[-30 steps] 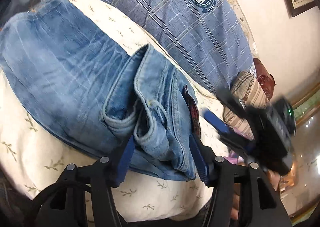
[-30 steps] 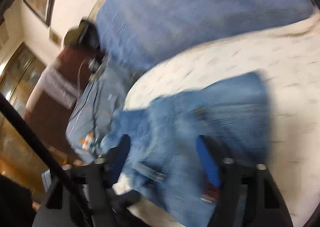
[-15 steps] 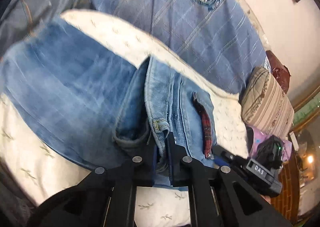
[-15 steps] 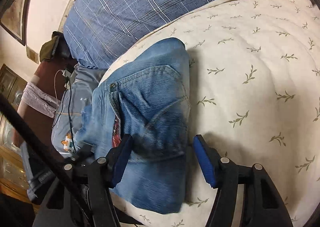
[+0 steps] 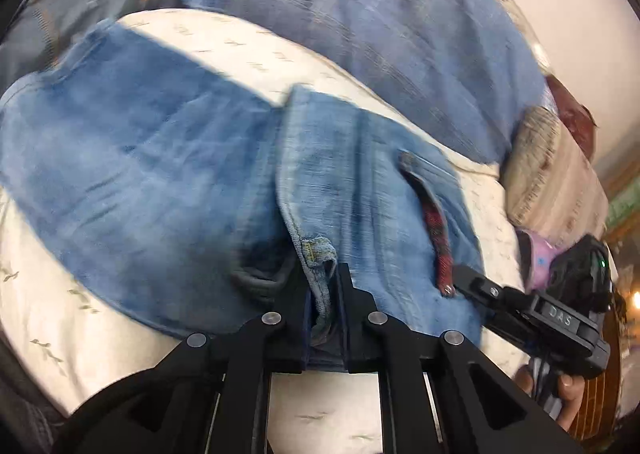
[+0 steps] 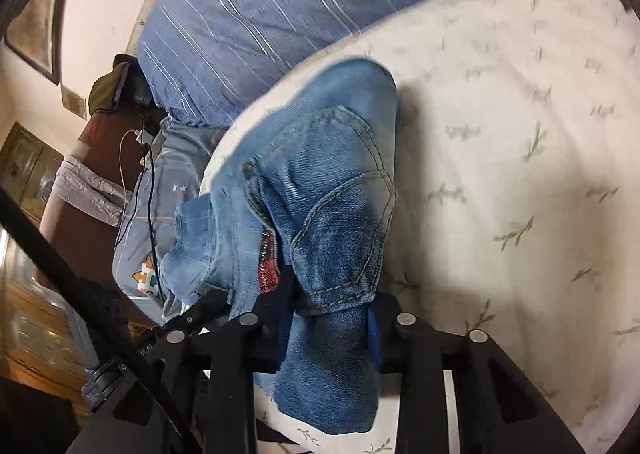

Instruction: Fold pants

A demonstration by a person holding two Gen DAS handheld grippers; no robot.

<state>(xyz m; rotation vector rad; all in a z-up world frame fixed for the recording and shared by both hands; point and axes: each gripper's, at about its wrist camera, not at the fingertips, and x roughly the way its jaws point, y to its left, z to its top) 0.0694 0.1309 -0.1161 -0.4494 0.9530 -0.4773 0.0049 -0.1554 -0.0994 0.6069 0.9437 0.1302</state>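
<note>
Currently both grippers are clamped on the jeans (image 5: 168,182), which lie on the leaf-print bedspread (image 6: 520,158) near its front edge. Left gripper (image 5: 322,294) pinches a waistband fold; right gripper (image 6: 332,318) nips the seat hem, presumably to lift both corners together for the fold.

A cream leaf-print bedspread (image 6: 520,142) covers the bed, a blue plaid pillow (image 6: 280,14) lies beside a pale wall (image 5: 580,34), and a framed picture (image 6: 36,26) hangs there.
</note>
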